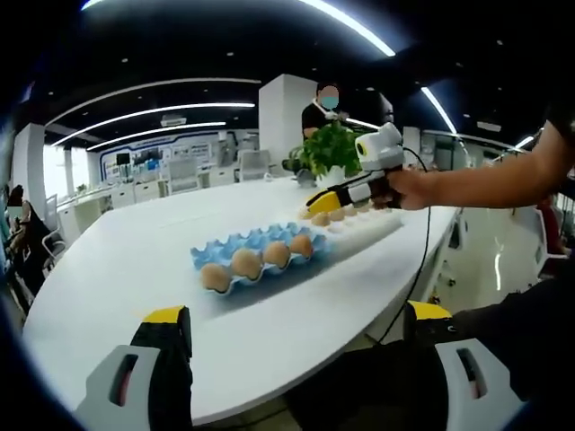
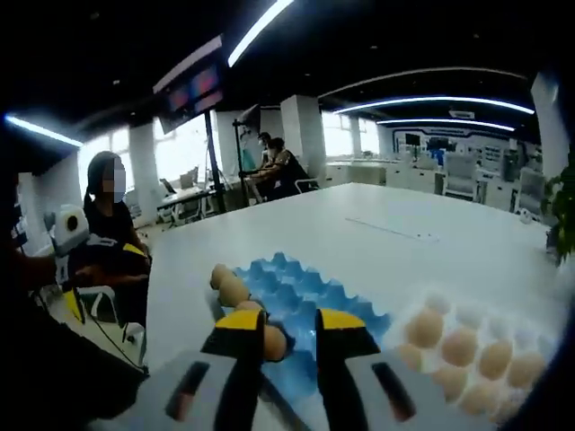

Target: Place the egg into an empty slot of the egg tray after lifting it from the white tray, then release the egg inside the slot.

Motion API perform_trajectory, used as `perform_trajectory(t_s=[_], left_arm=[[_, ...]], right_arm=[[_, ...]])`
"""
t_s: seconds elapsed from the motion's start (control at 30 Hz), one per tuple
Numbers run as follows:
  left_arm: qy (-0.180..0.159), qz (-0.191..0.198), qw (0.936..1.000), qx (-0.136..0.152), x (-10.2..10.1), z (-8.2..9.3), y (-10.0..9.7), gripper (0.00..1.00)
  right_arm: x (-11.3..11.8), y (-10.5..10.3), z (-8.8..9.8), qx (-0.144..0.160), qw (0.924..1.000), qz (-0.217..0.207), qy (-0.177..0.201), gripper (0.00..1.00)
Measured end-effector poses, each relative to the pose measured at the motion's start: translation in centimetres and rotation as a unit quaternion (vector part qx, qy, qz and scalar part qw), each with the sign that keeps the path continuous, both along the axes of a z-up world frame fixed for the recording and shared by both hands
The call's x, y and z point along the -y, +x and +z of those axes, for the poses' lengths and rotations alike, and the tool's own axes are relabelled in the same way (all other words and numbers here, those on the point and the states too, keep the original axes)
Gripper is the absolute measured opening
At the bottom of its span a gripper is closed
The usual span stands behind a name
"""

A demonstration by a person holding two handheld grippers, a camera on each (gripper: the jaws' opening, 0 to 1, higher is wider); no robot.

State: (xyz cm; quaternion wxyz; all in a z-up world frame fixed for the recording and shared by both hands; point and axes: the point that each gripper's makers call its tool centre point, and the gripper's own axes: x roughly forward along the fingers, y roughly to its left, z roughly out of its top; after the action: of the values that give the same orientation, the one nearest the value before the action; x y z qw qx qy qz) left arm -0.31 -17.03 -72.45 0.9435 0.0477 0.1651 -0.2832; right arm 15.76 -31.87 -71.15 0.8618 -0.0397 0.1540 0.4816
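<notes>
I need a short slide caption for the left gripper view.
Right gripper over the white tray; four eggs in the blue egg tray.

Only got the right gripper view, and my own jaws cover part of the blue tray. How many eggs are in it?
Observer: Four eggs, in one row along the blue egg tray edge nearest the left gripper.
Operator: Left holding anything?
Observer: No. Its jaws stand wide apart, nothing between.
Operator: Where's my tip?
Observer: The right gripper is over the white tray, at the end beside the blue egg tray.
</notes>
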Motion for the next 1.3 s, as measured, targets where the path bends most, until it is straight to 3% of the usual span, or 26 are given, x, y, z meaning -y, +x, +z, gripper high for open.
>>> perform_trajectory(t_s=[0.1, 0.17, 0.33, 0.43, 0.47, 0.6, 0.77, 0.9, 1.1, 1.13, 1.27, 1.3], left_arm=[[0.003, 0.000, 1.0000, 0.007, -0.1, 0.4, 0.1, 1.00], [-0.003, 0.004, 0.9999, 0.012, -0.1, 0.5, 0.3, 1.00], [-0.007, 0.003, 0.9999, 0.007, 0.3, -0.4, 0.2, 1.00], [-0.010, 0.002, 0.9999, 0.006, 0.6, -0.7, -0.2, 1.00], [-0.012, 0.001, 0.9999, 0.004, 0.7, -0.9, -0.3, 1.00], [-0.012, 0.001, 0.9999, -0.002, 0.8, -1.5, -0.4, 1.00], [-0.019, 0.004, 0.9998, 0.001, 0.9, -1.4, -0.5, 1.00], [-0.017, 0.003, 0.9998, -0.001, 0.9, -1.6, -0.6, 1.00], [-0.017, 0.006, 0.9998, -0.002, 0.5, -1.8, -0.9, 1.00], [-0.019, 0.007, 0.9998, -0.003, 0.5, -1.9, -1.0, 1.00], [-0.016, 0.005, 0.9998, -0.006, 0.5, -2.2, -1.3, 1.00], [-0.014, 0.004, 0.9999, -0.008, 0.4, -2.3, -1.3, 1.00]], right_arm=[[1.7, 0.3, 0.2, -0.005, 0.9997, -0.023, 0.012, 0.22], [4.1, 0.7, 0.2, -0.002, 0.9985, -0.054, 0.010, 0.22], [8.3, 0.7, -0.4, 0.001, 0.9955, -0.094, 0.002, 0.22], [11.6, 0.8, -0.8, 0.001, 0.9903, -0.139, 0.000, 0.22], [13.7, 1.0, -0.9, 0.004, 0.9850, -0.172, -0.003, 0.22], [18.2, 1.4, -0.7, 0.027, 0.9691, -0.245, -0.018, 0.22], [22.9, 1.5, -1.2, 0.033, 0.9483, -0.310, -0.058, 0.22], [24.9, 1.5, -1.4, 0.031, 0.9418, -0.328, -0.069, 0.22], [27.0, 1.4, -3.6, 0.007, 0.9320, -0.345, -0.112, 0.22], [27.4, 1.4, -4.6, -0.011, 0.9299, -0.347, -0.123, 0.22], [27.8, 1.6, -5.9, -0.031, 0.9279, -0.349, -0.128, 0.23], [28.0, 1.3, -6.8, -0.053, 0.9240, -0.351, -0.143, 0.24]])
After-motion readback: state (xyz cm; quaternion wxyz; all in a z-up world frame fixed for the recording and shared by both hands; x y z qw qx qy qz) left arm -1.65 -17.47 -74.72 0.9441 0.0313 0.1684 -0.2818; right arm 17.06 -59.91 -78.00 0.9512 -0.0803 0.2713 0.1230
